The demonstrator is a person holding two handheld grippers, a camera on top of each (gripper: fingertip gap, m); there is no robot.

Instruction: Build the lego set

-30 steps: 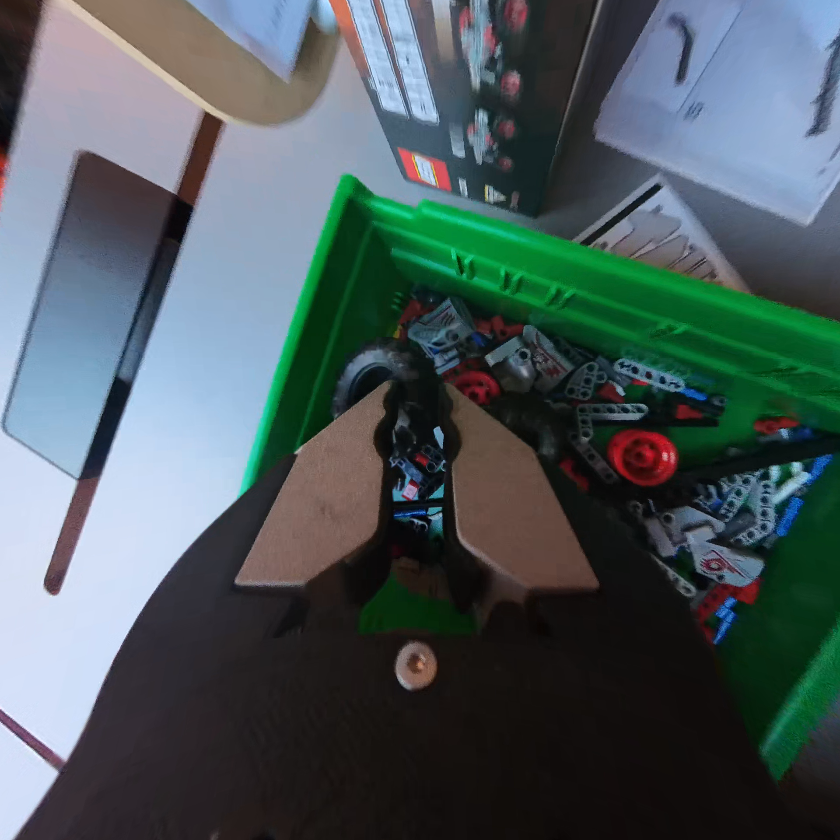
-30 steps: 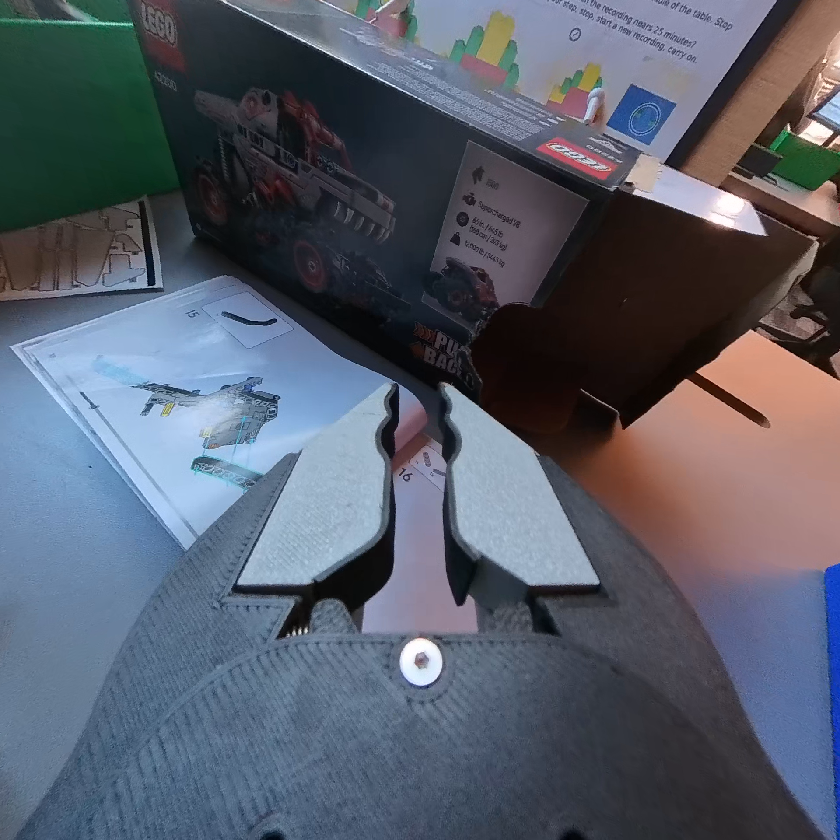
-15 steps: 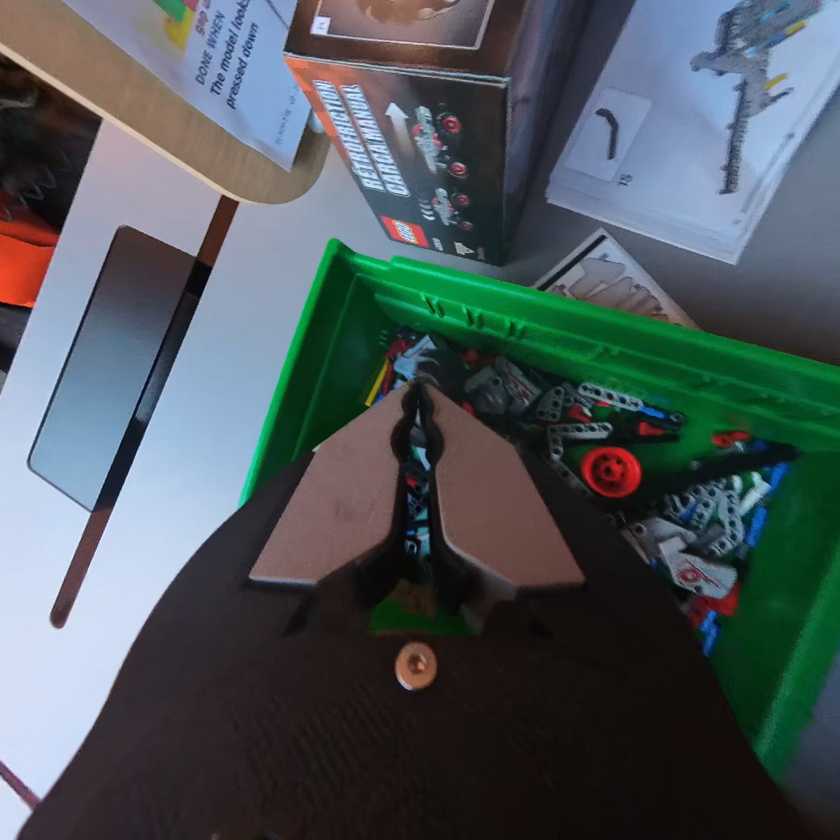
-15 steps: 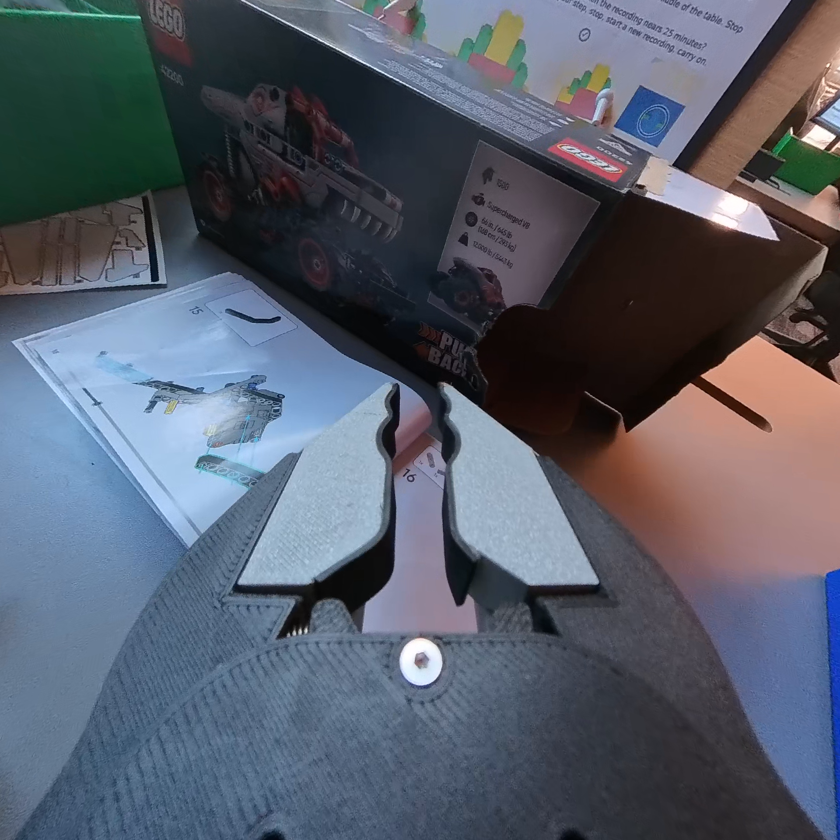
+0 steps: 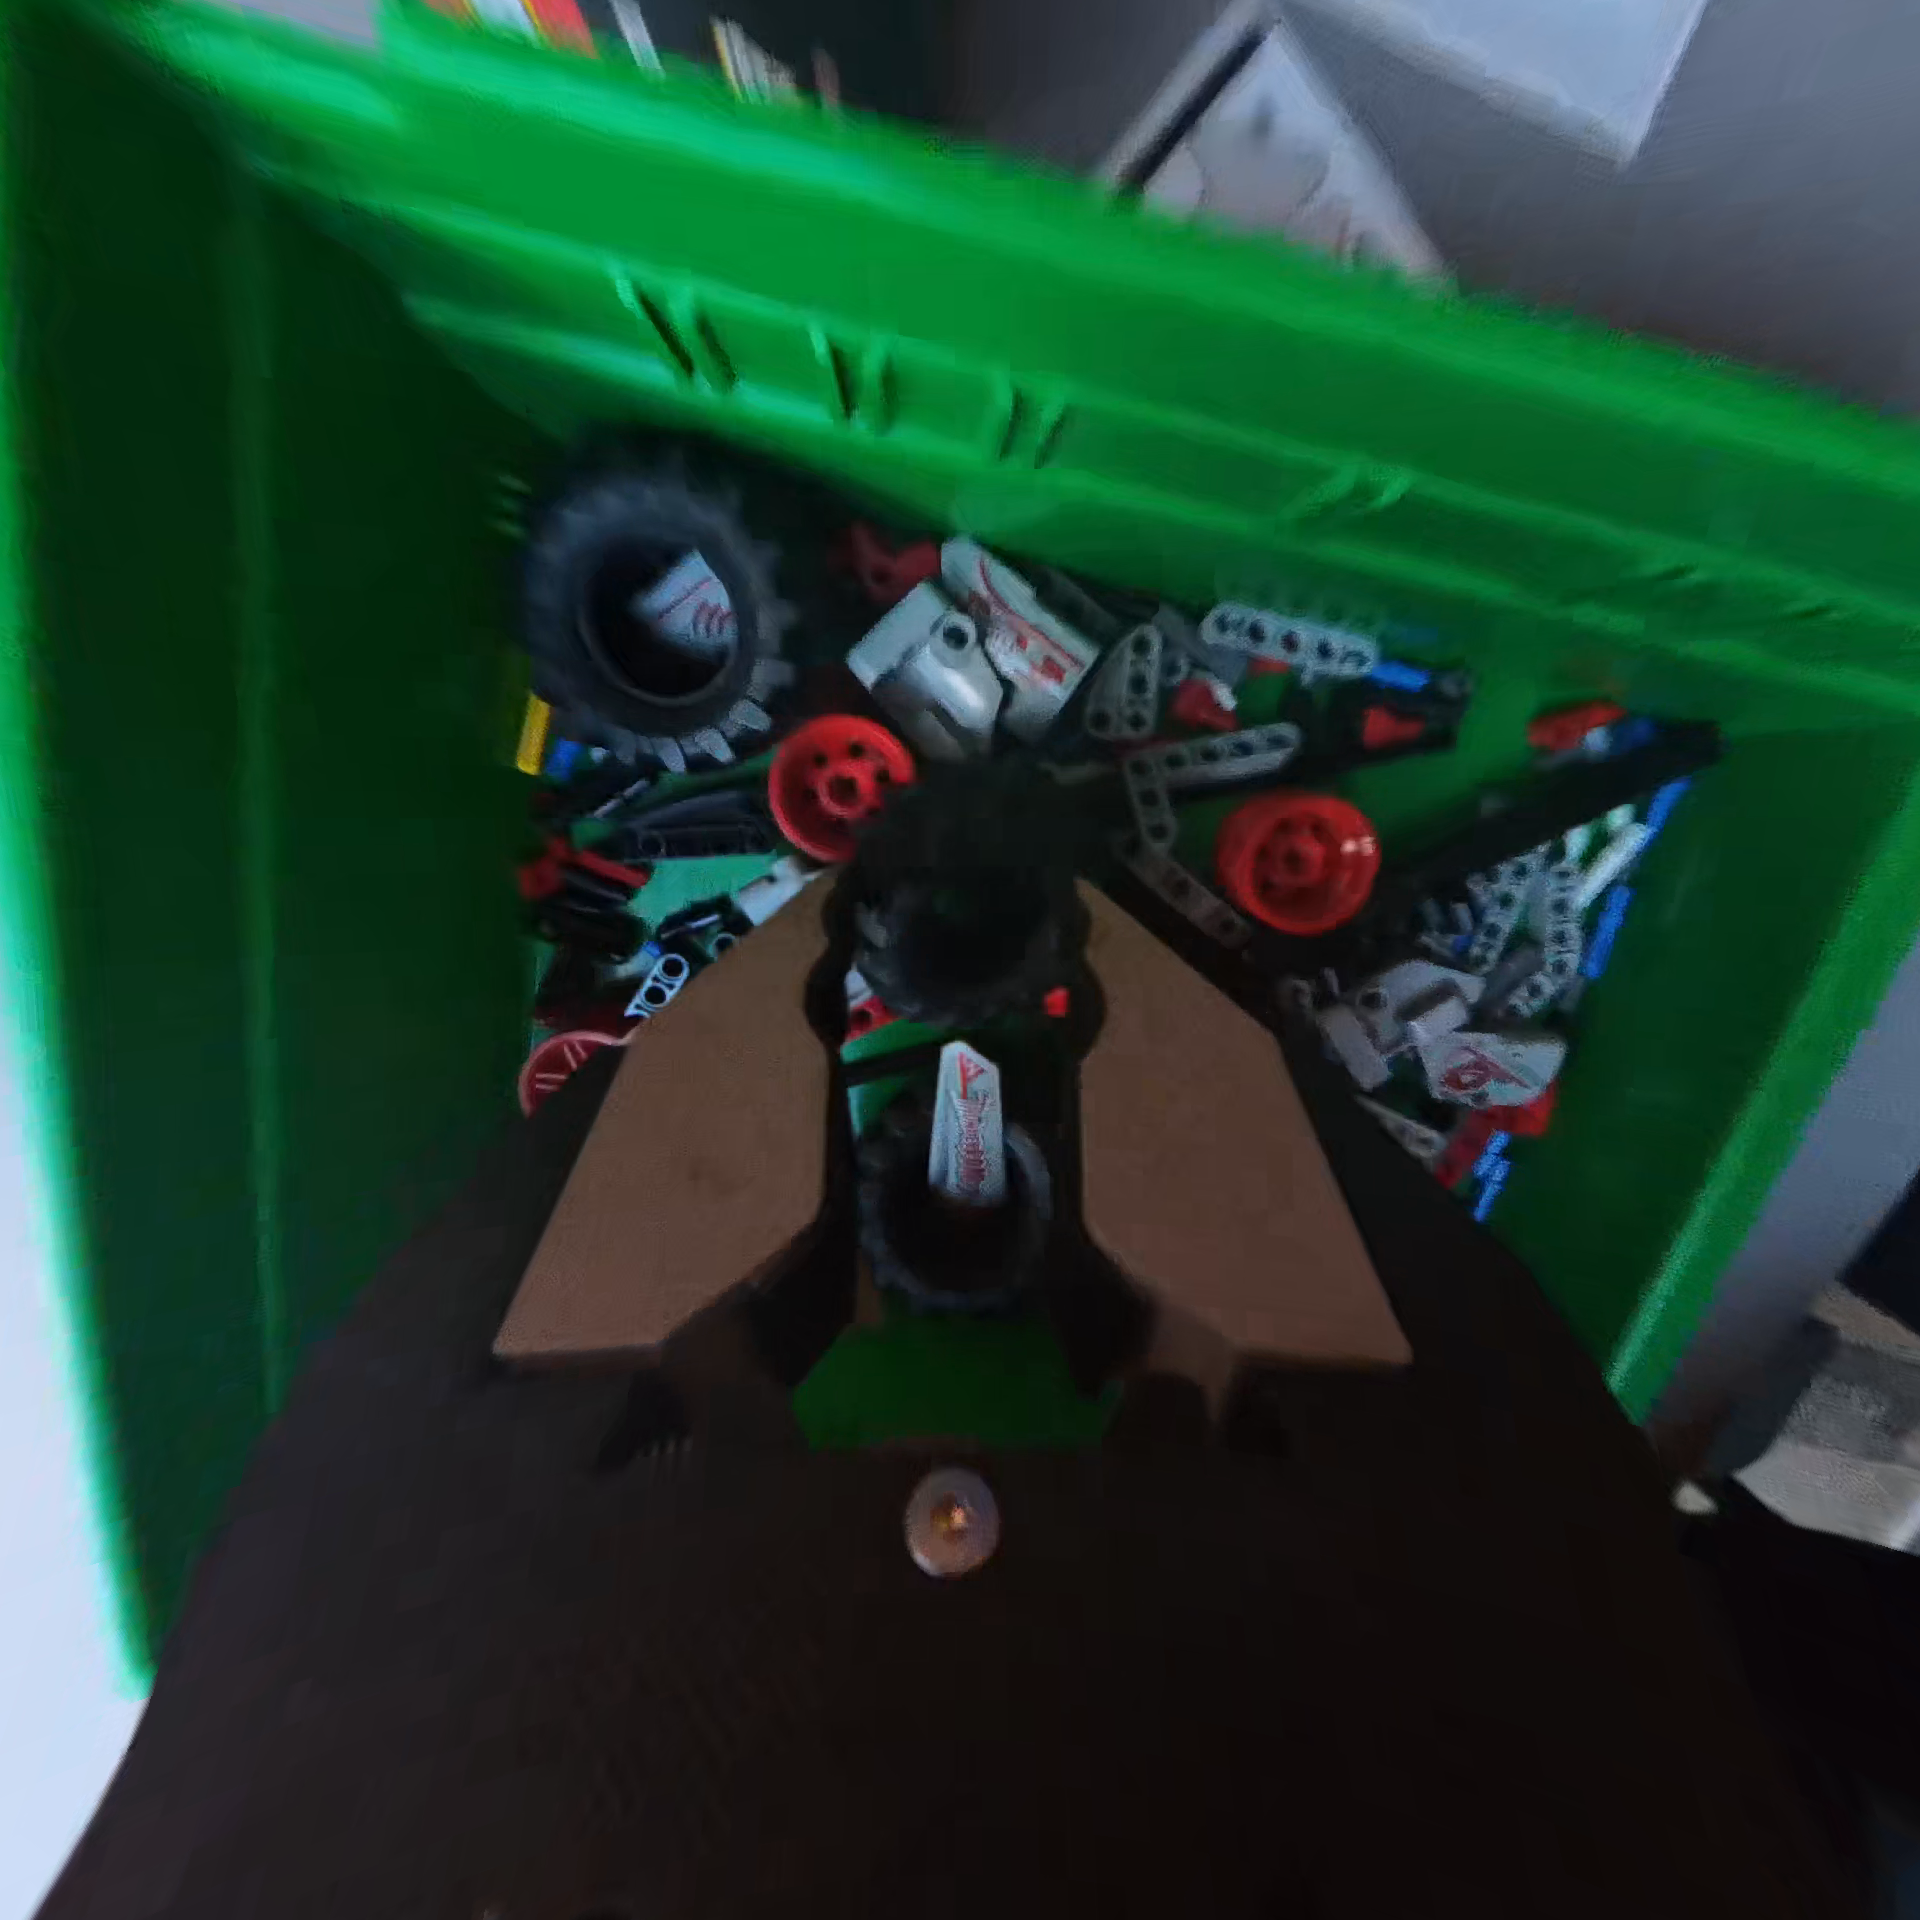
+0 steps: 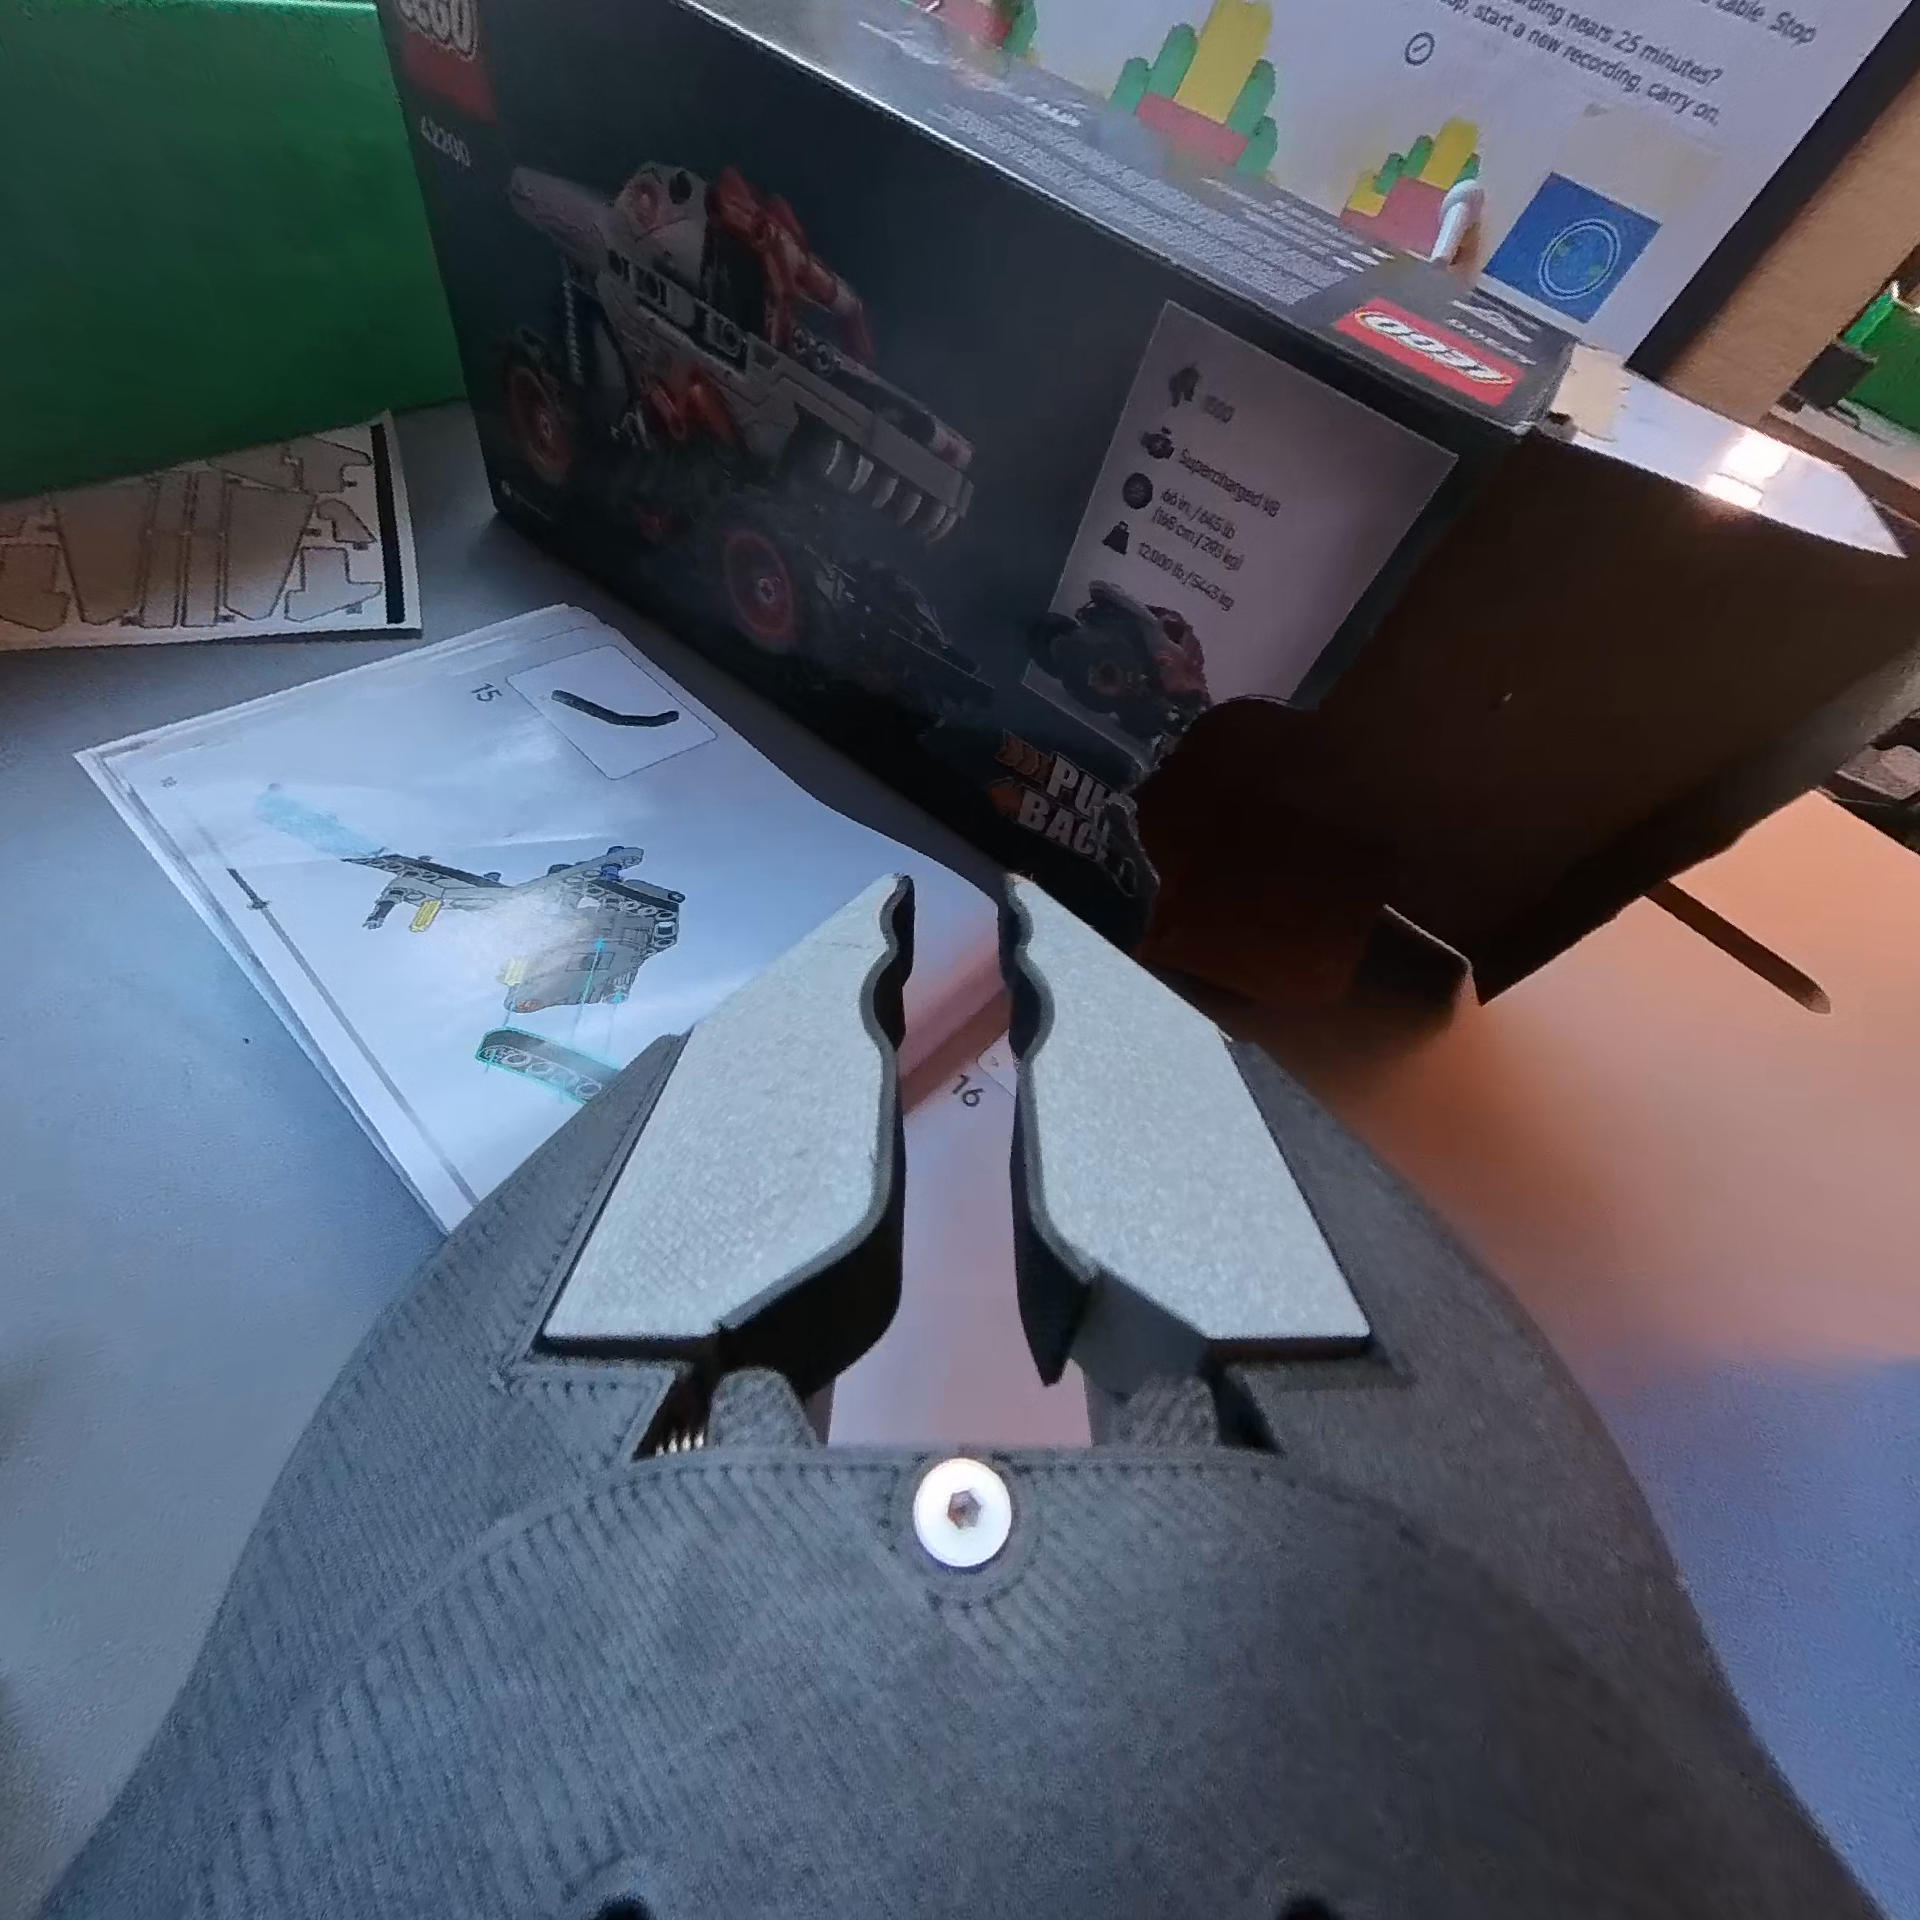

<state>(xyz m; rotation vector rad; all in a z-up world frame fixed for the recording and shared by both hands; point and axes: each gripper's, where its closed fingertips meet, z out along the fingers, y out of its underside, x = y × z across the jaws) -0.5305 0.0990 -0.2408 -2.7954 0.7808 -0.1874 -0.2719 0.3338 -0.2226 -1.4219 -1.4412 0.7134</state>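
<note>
In the left wrist view a green bin [image 5: 1143,416] holds several loose lego parts: grey beams, red wheel hubs [image 5: 1297,852] and a black tyre [image 5: 649,634] at the back left. My left gripper [image 5: 954,904] is down inside the bin and open, with another black tyre [image 5: 956,945] between its fingertips; I cannot tell whether they touch it. A white printed panel [image 5: 966,1132] lies lower between the fingers. My right gripper [image 6: 956,904] is empty, with a narrow gap between its fingers, above the open instruction booklet [image 6: 416,862].
The dark lego box [image 6: 883,416] stands behind the booklet, its end flap open on the right. A sticker sheet [image 6: 208,540] lies at the left by the green bin's wall [image 6: 208,229]. A printed poster [image 6: 1558,125] stands behind the box. One gripper's finger ends stand about 35 centimeters off the other's.
My left gripper has dropped deep into the bin and opened from nearly shut to wide, now around a black tyre. My right gripper has hardly moved.
</note>
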